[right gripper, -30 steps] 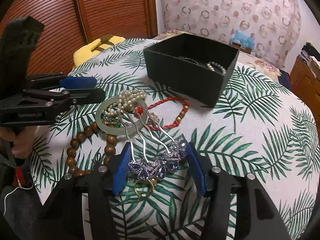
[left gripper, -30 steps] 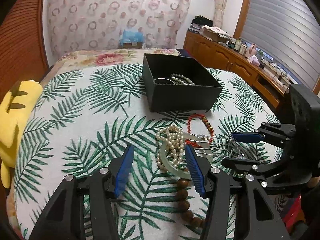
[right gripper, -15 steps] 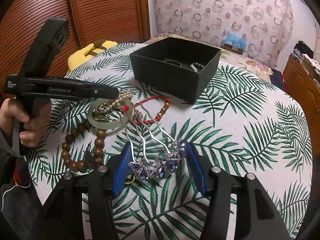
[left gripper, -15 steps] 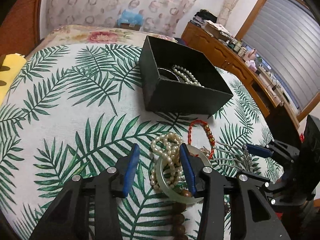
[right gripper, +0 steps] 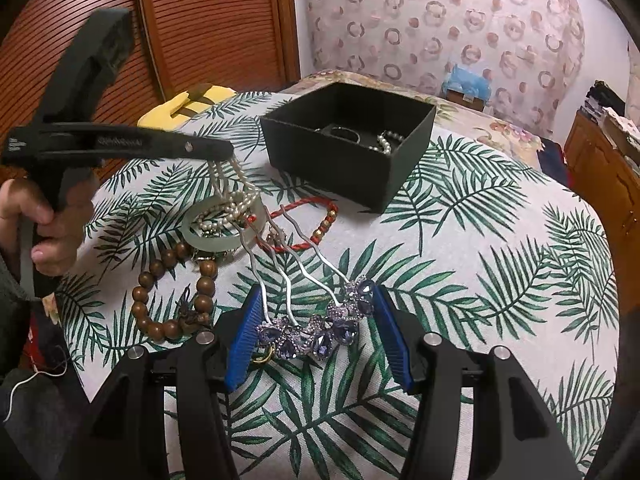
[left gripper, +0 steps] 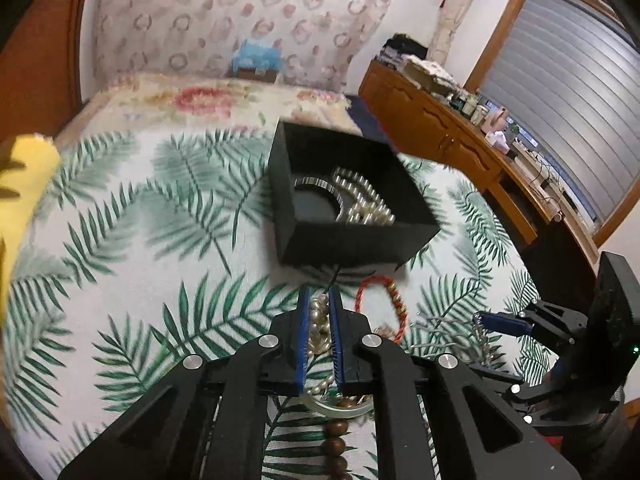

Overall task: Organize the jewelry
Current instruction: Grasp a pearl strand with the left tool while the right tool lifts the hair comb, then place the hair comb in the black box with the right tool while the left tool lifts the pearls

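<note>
My left gripper (left gripper: 319,296) is closing on the pearl necklace (left gripper: 319,328), whose beads sit pinched between the blue pads. In the right wrist view its strands (right gripper: 230,204) hang taut from the left gripper (right gripper: 224,148) down to the jade bangle (right gripper: 208,240). My right gripper (right gripper: 317,292) holds the purple-jewelled hair comb (right gripper: 316,332), one pad against each end of its head and the prongs pointing away over the cloth. The black box (right gripper: 332,156) behind holds pearls and a silver bangle (left gripper: 360,200). A red cord bracelet (right gripper: 304,204) and a wooden bead bracelet (right gripper: 160,268) lie beside the bangle.
A gold ring (right gripper: 264,358) lies under the comb's head. A yellow plush (right gripper: 188,104) sits at the far left edge of the leaf-print cloth (right gripper: 480,260). A person's hand (right gripper: 40,220) grips the left tool. A wooden cabinet (left gripper: 460,140) lines the right wall.
The left gripper's jaws went from wide apart to pinched on the pearl necklace and rose a little, drawing its strands up. The right gripper and comb kept still.
</note>
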Available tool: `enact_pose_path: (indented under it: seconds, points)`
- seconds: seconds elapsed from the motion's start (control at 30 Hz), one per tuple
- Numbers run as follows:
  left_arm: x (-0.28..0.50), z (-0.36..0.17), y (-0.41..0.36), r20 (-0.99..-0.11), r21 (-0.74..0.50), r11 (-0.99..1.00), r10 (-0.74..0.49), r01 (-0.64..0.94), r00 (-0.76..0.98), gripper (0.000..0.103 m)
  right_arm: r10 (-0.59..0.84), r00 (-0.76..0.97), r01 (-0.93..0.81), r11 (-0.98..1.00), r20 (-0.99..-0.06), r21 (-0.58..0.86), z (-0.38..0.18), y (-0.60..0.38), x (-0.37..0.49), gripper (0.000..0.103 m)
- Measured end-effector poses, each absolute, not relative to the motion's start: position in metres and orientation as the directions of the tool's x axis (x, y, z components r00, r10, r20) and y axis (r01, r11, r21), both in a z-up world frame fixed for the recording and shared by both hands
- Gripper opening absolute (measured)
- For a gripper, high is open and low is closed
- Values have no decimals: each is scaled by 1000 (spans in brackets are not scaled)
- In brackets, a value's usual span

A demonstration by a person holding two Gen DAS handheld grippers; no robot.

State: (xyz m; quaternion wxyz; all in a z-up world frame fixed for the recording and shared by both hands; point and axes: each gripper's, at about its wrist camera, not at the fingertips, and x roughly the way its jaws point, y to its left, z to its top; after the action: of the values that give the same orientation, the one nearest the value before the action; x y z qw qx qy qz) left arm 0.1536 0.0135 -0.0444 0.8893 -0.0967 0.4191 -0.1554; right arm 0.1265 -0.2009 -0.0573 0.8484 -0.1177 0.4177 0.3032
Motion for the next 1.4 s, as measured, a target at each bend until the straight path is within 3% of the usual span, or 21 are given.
enact_pose_path:
  seconds: [0.33,1.03,1.4]
  points:
    - [139,21,4,-625,-195,952,-306,236,718,8,426,500,-616,787,-754,37,-33,-200,130,58]
    - [153,109,5,-508,-90,969,-242,228,826,8,413,552,-604,797,-724,-6,1,-193,187,58]
    - [169,124,2,-492,-26,980,-183,196,851,8,392,517,-627,779,-761,-24,-10,-160,244,58]
